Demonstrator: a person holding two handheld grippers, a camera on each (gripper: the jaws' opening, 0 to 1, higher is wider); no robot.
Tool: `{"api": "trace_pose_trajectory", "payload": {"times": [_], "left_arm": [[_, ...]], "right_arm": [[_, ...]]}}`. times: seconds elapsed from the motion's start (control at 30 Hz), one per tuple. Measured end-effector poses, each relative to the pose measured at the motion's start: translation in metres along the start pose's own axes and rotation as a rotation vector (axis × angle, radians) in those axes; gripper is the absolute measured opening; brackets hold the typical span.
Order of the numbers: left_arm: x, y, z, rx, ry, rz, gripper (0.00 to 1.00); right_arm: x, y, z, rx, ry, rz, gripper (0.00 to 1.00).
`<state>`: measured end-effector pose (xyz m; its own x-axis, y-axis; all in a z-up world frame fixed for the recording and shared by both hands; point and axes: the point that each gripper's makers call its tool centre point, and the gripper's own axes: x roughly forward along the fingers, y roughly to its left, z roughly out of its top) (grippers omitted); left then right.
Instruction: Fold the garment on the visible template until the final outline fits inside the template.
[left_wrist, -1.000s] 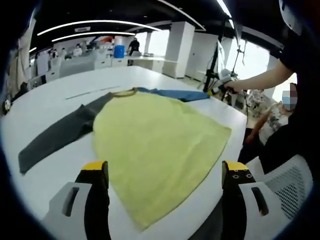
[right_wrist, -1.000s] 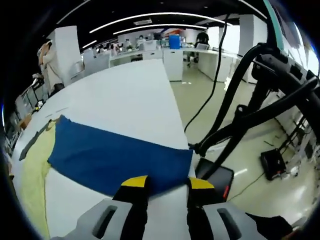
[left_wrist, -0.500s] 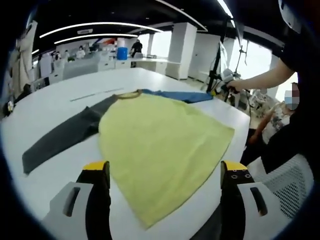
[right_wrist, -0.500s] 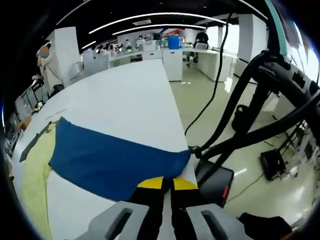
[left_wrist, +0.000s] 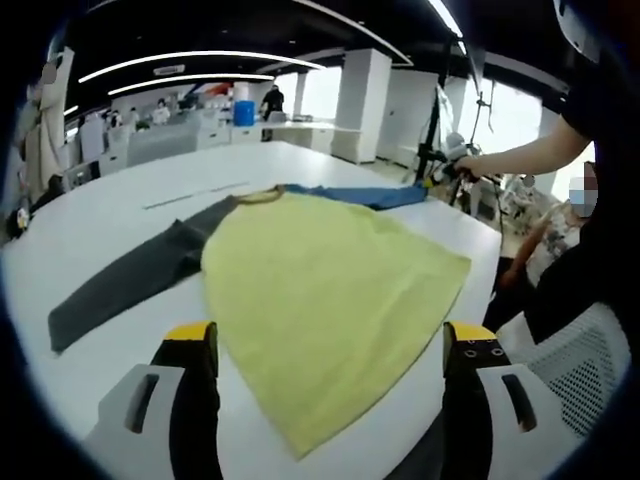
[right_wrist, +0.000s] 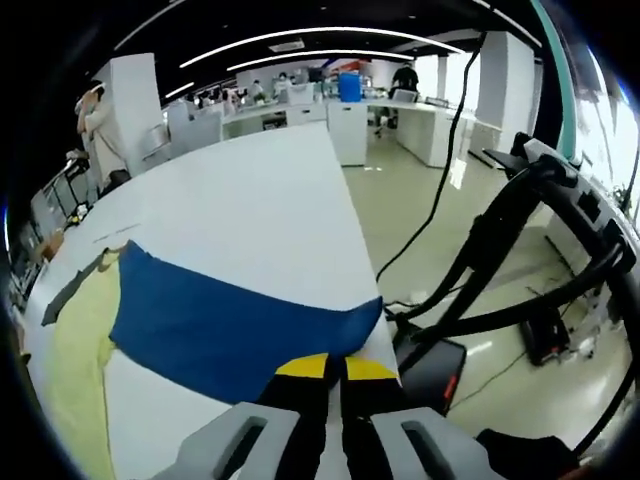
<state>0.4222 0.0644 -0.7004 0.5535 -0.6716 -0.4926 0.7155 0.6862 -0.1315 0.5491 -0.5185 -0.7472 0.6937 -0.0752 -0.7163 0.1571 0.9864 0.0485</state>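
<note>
While your right tongs (right_wrist: 335, 368) are clenched on the cuff end of the blue sleeve (right_wrist: 240, 325), the whole shirt (left_wrist: 320, 290) lies flat on the white table (right_wrist: 240, 210), and the fold turns on where that sleeve runs. Its long axis stretches straight away from your right tongs toward the yellow body (left_wrist: 330, 300) — so the coming move, as I judge it, is a pull along that axis, carrying the cuff back over the yellow panel.

Your left tongs (left_wrist: 330, 345) are released, jaws wide, hovering above the table at the hem side of the yellow body and gripping nothing. The grey sleeve (left_wrist: 130, 280) lies out to the left of them, reaching away from the body; of your two hands the left is the nearer to it. In the left gripper view you can see your right hand (left_wrist: 470, 167) at the far blue cuff, near the table's edge — mind the cuff does not slip off that edge.

I cannot make out a template outline on the table.
</note>
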Motion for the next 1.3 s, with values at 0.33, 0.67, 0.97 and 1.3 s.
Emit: {"api": "trace_pose_trajectory", "payload": {"times": [0.33, 0.67, 0.97, 1.3], "left_arm": [[-0.004, 0.005, 0.003, 0.002, -0.015, 0.011, 0.90], [-0.006, 0.004, 0.005, 0.006, -0.028, 0.012, 0.91], [-0.006, 0.006, 0.008, 0.008, -0.048, 0.030, 0.89], [-0.009, 0.005, 0.009, 0.015, -0.055, 0.025, 0.89]], "right_arm": [[-0.012, 0.016, 0.015, -0.014, -0.034, 0.012, 0.00], [-0.021, 0.041, 0.024, -0.043, -0.037, 0.010, 0.00], [-0.021, 0.069, 0.035, 0.067, -0.055, 0.097, 0.00], [-0.017, 0.088, 0.037, 0.028, -0.033, 0.113, 0.00]]}}
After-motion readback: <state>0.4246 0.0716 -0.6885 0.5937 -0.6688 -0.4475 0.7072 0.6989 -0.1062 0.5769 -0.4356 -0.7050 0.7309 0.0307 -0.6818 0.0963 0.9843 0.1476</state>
